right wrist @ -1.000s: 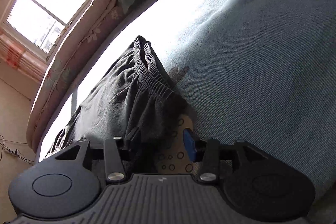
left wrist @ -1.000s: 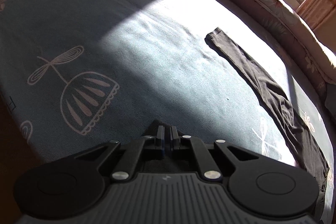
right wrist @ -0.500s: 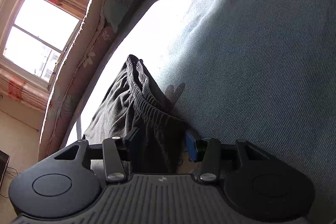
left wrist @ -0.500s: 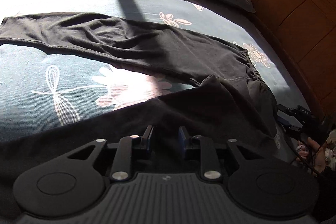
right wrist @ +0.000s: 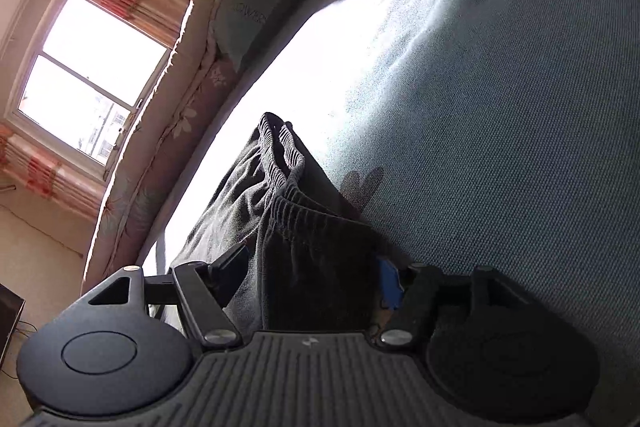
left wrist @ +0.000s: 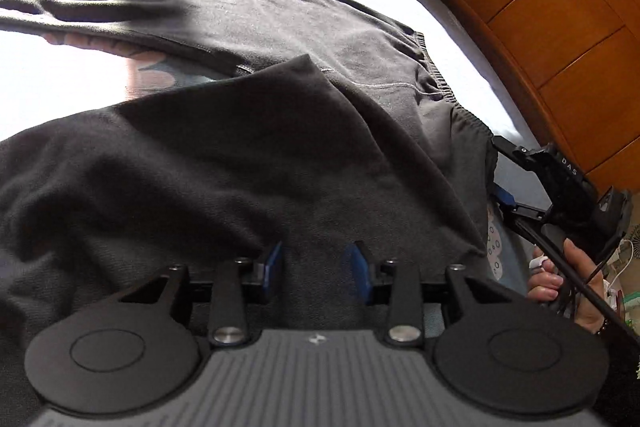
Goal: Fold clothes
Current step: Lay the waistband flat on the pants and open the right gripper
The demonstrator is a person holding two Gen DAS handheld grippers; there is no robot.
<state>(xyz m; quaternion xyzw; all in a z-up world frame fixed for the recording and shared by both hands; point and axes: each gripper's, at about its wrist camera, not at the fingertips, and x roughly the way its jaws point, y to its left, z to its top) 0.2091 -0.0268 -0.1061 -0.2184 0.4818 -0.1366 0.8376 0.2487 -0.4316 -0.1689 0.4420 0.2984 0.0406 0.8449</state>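
two grippers work one pair of dark grey knit trousers [left wrist: 280,27] spread on the pale blue bed sheet [right wrist: 500,107], waistband toward the brown wooden headboard [left wrist: 540,7]. my left gripper [left wrist: 316,263] sits low over the nearer leg, jaws apart with cloth between the blue pads, not pinched. my right gripper [right wrist: 312,275] has its jaws spread round the gathered elastic waistband [right wrist: 288,163]; i judge them not clamped. one leg lies partly over the other, so this fits a lengthwise fold under way or a finished fold being smoothed. cloth looks soft, light and limp, and will sag and slide. i would take hold at the thick waistband and side seam.
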